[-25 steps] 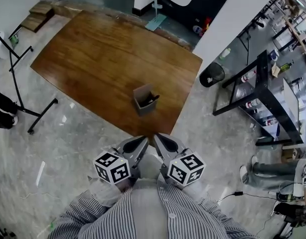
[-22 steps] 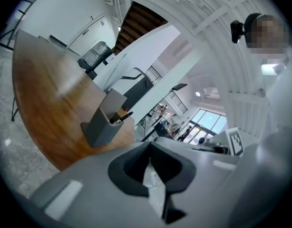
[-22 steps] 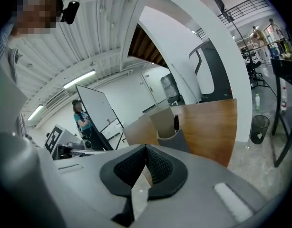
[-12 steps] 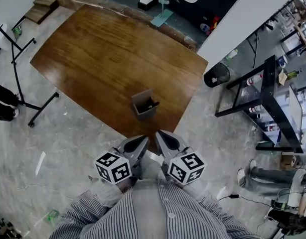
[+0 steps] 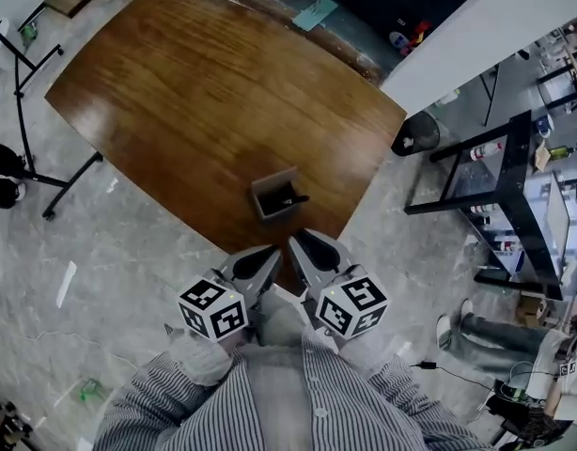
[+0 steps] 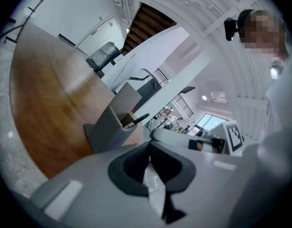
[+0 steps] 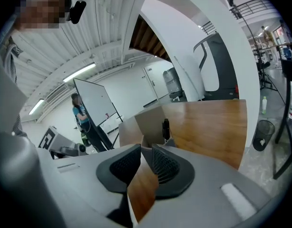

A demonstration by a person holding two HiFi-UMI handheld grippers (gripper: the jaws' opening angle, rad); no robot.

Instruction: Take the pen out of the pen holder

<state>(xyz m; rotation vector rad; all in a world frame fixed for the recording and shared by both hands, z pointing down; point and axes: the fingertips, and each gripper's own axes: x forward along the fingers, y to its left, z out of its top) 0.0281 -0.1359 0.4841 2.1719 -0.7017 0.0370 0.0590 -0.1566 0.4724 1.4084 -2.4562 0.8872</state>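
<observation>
- The pen (image 5: 291, 199) is sitting in the pen holder (image 5: 270, 195), near the table's (image 5: 176, 83) front edge.
- The right gripper (image 5: 301, 242), short of it, has just been opening its jaws with nothing between them; the left gripper (image 5: 263, 257) is pinched closed, empty.
- The approach is probably best made in line with the pen, pinching across its exposed end: its long axis is leaning, with the top pointing toward the head view's right.

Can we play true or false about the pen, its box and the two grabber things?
1. The pen sits inside the pen holder. True.
2. The pen holder stands on the floor. False: it stands on the brown wooden table, near the edge closest to the person.
3. The right gripper is holding the pen. False: its jaws have just been opening, nothing is between them, and the pen is in its holder.
4. The left gripper has its jaws together and is empty. True.
</observation>
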